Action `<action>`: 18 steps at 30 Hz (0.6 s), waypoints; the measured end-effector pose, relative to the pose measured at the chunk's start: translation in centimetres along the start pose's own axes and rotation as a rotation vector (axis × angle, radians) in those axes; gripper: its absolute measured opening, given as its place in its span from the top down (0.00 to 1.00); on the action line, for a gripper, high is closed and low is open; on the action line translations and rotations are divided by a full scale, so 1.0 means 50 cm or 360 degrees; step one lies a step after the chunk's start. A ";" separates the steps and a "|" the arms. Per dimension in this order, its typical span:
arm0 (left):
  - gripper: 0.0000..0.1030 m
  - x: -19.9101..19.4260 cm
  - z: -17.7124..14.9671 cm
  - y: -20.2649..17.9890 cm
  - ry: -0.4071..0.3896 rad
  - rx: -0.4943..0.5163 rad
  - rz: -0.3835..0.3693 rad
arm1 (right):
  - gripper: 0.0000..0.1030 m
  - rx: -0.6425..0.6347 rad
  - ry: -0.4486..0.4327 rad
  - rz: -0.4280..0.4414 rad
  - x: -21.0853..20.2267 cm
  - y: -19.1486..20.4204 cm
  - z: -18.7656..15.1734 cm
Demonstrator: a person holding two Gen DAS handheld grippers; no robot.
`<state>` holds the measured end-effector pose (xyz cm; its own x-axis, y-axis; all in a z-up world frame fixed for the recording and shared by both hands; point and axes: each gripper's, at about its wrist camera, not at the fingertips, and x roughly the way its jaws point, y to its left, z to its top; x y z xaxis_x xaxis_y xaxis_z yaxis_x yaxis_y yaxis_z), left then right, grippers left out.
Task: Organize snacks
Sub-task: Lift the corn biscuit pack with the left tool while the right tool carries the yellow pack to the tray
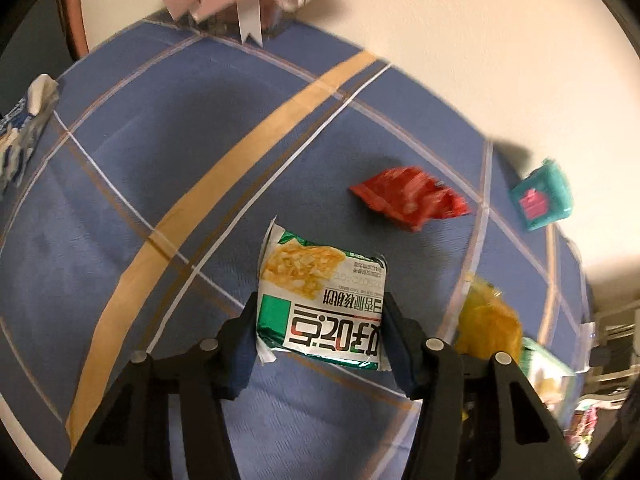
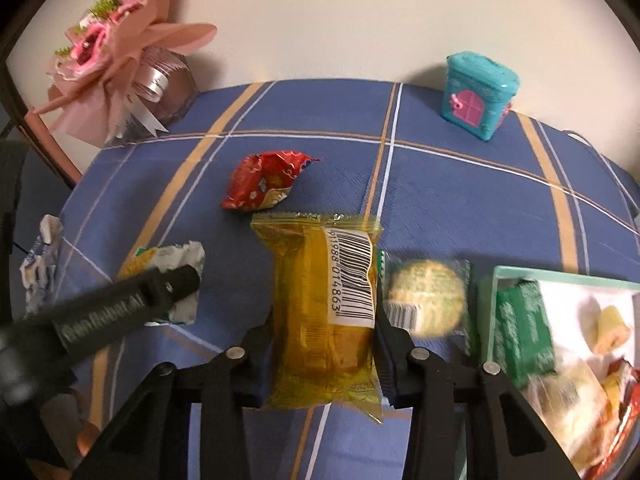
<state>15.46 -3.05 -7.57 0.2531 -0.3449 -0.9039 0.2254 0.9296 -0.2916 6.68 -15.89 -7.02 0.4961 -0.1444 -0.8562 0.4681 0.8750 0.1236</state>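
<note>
Pinching a green-and-white snack packet (image 1: 320, 300) by its two side edges, the left claw (image 1: 320, 344) holds it above the blue checked worktop (image 1: 160, 160), the packet reaching from between the pads toward 12 o'clock. A red wrapper (image 1: 412, 196) lies on the cloth at 1 o'clock from that packet, and a teal house-shaped box (image 1: 542, 196) sits further out at 2 o'clock, near the worktop's edge.

The right claw (image 2: 324, 344) is closed narrow on a yellow packet (image 2: 320, 312) with a barcode label, gripped across its middle, with its far end pointing to 12 o'clock. Just beside it at 3 o'clock lies a round biscuit pack (image 2: 428, 300), and beyond that a pale green tray (image 2: 492, 308) holding several snacks. At 9 o'clock the left claw shows with its packet. A pink bouquet (image 2: 104, 40) stands at 11 o'clock against the wall.
</note>
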 end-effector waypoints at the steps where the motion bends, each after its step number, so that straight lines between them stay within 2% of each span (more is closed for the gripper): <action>1: 0.44 -0.019 -0.006 -0.003 -0.0019 0.0006 -0.0001 | 0.59 0.0010 -0.0010 0.0005 -0.019 0.001 -0.004; 6: 0.44 -0.088 -0.057 -0.014 -0.0074 0.0034 -0.0016 | 0.59 0.0020 -0.0061 0.0033 -0.094 0.008 -0.025; 10: 0.44 -0.127 -0.067 -0.018 -0.0121 0.0047 -0.0035 | 0.59 0.0005 -0.0105 -0.0002 -0.148 0.001 -0.052; 18: 0.44 -0.186 -0.114 -0.041 -0.0174 0.0096 -0.0061 | 0.59 0.0089 -0.0131 0.0035 -0.211 -0.039 -0.108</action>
<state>7.31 -0.99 -0.36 0.3437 -0.3953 -0.8519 0.2924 0.9071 -0.3029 -3.42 -13.58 -0.92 0.5638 -0.1651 -0.8093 0.4956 0.8515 0.1715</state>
